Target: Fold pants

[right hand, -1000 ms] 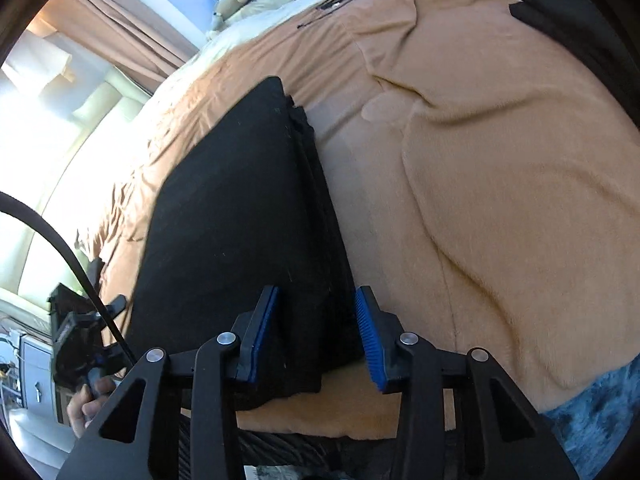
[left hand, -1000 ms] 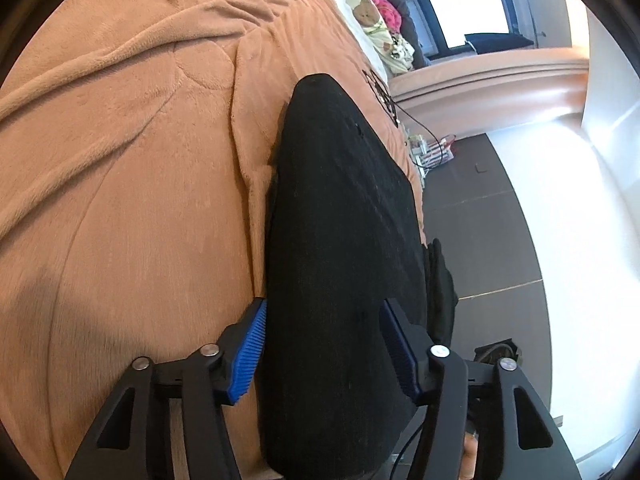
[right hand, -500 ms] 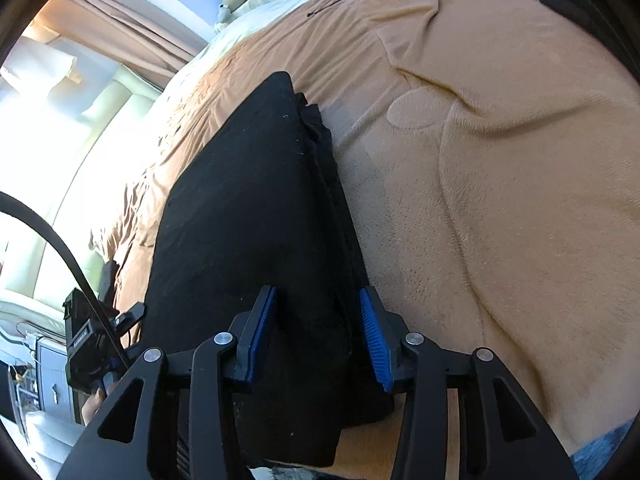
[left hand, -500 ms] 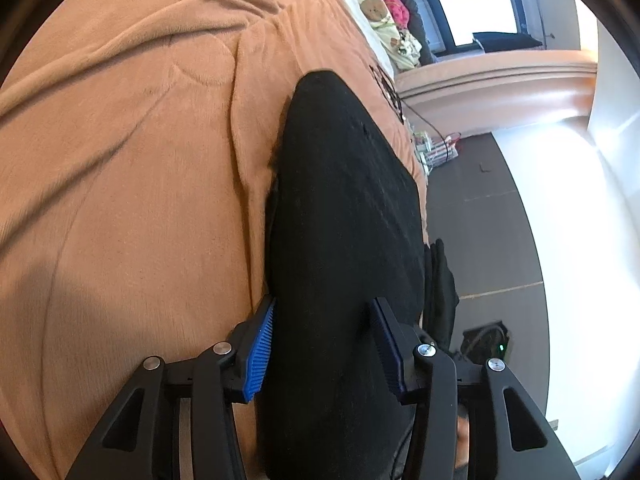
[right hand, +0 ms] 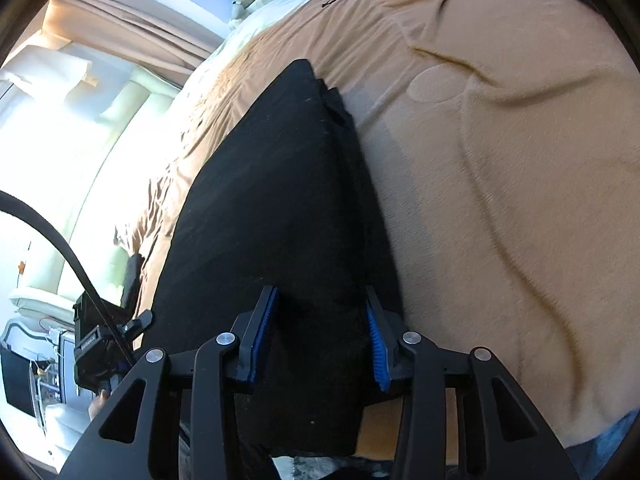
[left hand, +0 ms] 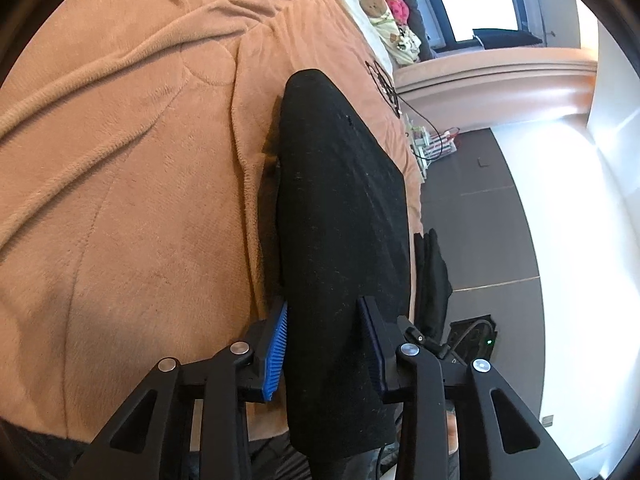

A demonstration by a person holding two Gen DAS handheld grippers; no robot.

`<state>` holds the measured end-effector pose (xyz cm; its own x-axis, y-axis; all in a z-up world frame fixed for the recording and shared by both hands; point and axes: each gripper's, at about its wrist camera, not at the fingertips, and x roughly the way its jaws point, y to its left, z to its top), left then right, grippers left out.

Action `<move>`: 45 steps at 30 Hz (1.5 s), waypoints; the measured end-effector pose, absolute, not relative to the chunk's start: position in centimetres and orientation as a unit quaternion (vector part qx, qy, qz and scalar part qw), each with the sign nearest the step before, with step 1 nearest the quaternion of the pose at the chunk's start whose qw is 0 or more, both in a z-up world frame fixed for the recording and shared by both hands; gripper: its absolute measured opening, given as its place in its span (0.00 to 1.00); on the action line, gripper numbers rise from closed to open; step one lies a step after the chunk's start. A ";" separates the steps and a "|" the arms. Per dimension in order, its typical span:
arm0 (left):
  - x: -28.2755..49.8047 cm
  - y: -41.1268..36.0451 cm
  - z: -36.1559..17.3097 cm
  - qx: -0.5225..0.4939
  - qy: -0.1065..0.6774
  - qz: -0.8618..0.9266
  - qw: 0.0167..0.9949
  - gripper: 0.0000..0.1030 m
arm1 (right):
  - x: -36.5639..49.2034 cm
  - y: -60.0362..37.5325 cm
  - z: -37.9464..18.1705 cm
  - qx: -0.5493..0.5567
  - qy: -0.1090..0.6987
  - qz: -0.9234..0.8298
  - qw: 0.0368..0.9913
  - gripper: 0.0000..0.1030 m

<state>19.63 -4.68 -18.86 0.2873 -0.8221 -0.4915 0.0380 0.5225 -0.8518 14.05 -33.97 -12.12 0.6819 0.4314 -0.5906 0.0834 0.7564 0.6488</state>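
Observation:
The black pants (left hand: 340, 208) lie folded in a thick stack on the tan blanket (left hand: 120, 160) near the bed's edge. My left gripper (left hand: 326, 344) has its blue-padded fingers on either side of the stack's near end, closed against the cloth. The same pants show in the right wrist view (right hand: 272, 200), where my right gripper (right hand: 320, 340) straddles the other near corner, its blue pads pressed on the folded layers. Both hold the stack's near edge slightly off the blanket.
Tan blanket (right hand: 500, 140) covers the bed. Pillows and plush toys (left hand: 384, 4) lie at the head. Dark floor (left hand: 480, 220) and a cable clutter (left hand: 432, 140) lie beside the bed. Another black garment (left hand: 432, 280) hangs at the bed edge.
Both grippers have closed in on the pants stack, their fingers narrowing from a wide gap to gripping the cloth, and both have moved forward over it.

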 end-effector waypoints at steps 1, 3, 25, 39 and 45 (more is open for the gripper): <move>19.5 -4.8 -19.0 -0.377 0.517 -0.299 0.708 0.36 | 14.0 -33.7 -12.0 0.326 0.386 0.097 0.858 0.38; 19.2 -4.9 -19.5 -0.375 0.524 -0.291 0.707 0.36 | 14.0 -33.7 -12.0 0.323 0.384 0.095 0.860 0.38; 19.1 1.0 -18.3 -0.380 0.504 -0.261 0.731 0.25 | 14.2 -28.0 -12.3 0.331 0.382 0.137 0.852 0.35; 17.3 8.0 -18.4 -0.394 0.488 -0.219 0.747 0.00 | 17.1 -24.8 -12.6 0.296 0.386 0.143 0.862 0.35; 17.1 7.7 -19.1 -0.387 0.500 -0.214 0.744 0.49 | 16.5 -25.6 -12.2 0.292 0.388 0.149 0.861 0.34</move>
